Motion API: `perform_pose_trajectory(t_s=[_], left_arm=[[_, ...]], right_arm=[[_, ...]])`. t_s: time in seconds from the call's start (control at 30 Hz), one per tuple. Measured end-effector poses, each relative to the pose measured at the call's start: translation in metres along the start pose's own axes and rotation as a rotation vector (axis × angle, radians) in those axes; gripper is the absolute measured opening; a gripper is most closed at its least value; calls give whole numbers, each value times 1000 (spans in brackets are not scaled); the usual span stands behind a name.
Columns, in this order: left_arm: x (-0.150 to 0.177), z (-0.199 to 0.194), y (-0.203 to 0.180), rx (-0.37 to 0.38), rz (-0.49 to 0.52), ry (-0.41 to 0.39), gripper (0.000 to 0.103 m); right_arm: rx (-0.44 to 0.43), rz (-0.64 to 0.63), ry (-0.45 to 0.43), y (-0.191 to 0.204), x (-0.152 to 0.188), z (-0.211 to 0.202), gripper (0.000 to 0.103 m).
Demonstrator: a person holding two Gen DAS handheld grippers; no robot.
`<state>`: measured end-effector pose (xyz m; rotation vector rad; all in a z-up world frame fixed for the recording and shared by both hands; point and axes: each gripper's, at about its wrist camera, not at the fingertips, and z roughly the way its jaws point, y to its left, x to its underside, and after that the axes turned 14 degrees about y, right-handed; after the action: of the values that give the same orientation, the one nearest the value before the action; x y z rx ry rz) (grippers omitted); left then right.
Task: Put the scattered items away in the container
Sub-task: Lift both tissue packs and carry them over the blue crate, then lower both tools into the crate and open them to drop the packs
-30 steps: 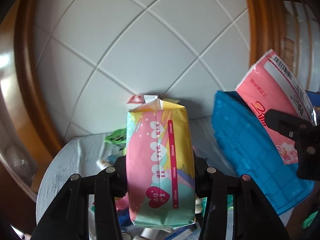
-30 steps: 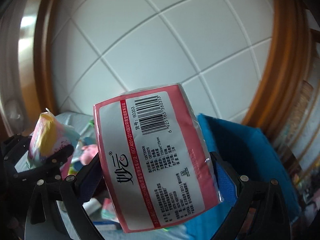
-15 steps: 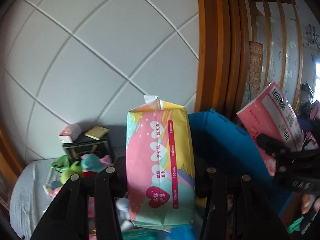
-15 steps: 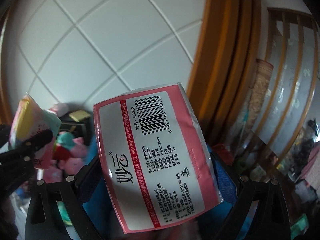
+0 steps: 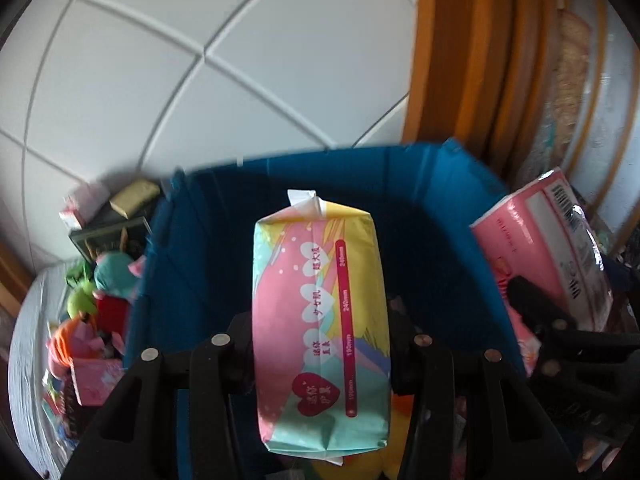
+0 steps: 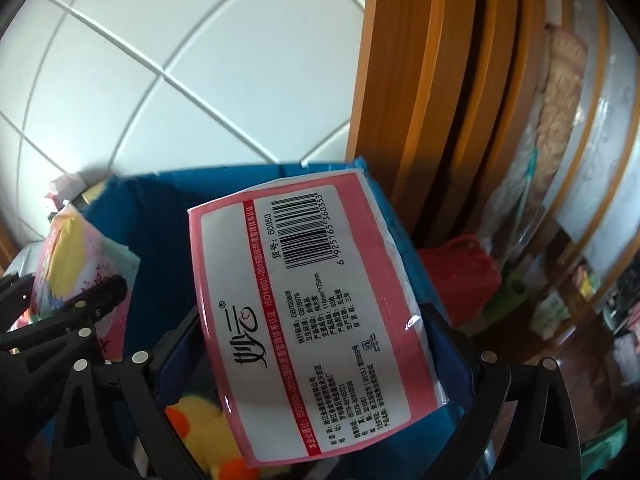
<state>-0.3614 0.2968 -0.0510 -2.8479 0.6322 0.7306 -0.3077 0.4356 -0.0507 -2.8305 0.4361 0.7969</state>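
Left wrist view: the left claw [image 5: 322, 344] grips a soft pastel pack [image 5: 320, 332] from both sides, its pads pressing the pack's long flanks. This pack is printed in pink, yellow and mint, with white hearts, a dark pink heart near the bottom and a crimson stripe down its right side; its folded white seal sticks up at the far end. It hangs over the open mouth of the blue container [image 5: 452, 184], a fabric-looking bin with creased walls and a dark inside. To the right, the pink pack [image 5: 552, 240] shows edge-on, over the bin's right rim.

From the right wrist view, the right claw [image 6: 316, 340] clamps that pink pack [image 6: 316, 312] between its blue-padded fingers [image 6: 452, 344]. The pack is glossy, with a pink border around a large white label carrying a barcode, a red band of print and small black text (the brand mark is a black brush-style logo). It sits tilted, its barcode end pointing away over the container [image 6: 404, 240]. Beneath it, inside the bin, lies a yellow plush toy [image 6: 200, 412] with orange parts. The pastel pack [image 6: 80, 256] appears at left in the other claw.

Left of the bin, a heap of small toys [image 5: 100, 292] and boxes lies on a grey counter [image 5: 28, 344].
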Motion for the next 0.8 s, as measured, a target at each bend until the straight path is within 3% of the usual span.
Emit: perform_pose_trajectory(t_s=[0.1,0.13,0.27,0.47,0.53,0.67,0.8], left_arm=[[2,37,-1,-60,26,43,46],[3,49,-3,-85,47,95,46],[5,73,16,-11,-28,200,46],[8,77,6,-69,24,190,47],[10,79,1,-78,49,194,51],[10,77,-7,-97,73,183,70],[2,77,-16,-84,73,195,73]], right_arm=[[-16,21,16,-7,-8,38,99],[-19,25,39,-13,-11,53,99],[-69,45,71,-27,-10,74,94],[-71,43,36,-16,-7,64,92],[-69,32,55,-12,-8,68,92],[-53,21,77,-9,-8,71,92],[-57,28,84,-11,-9,72,92]])
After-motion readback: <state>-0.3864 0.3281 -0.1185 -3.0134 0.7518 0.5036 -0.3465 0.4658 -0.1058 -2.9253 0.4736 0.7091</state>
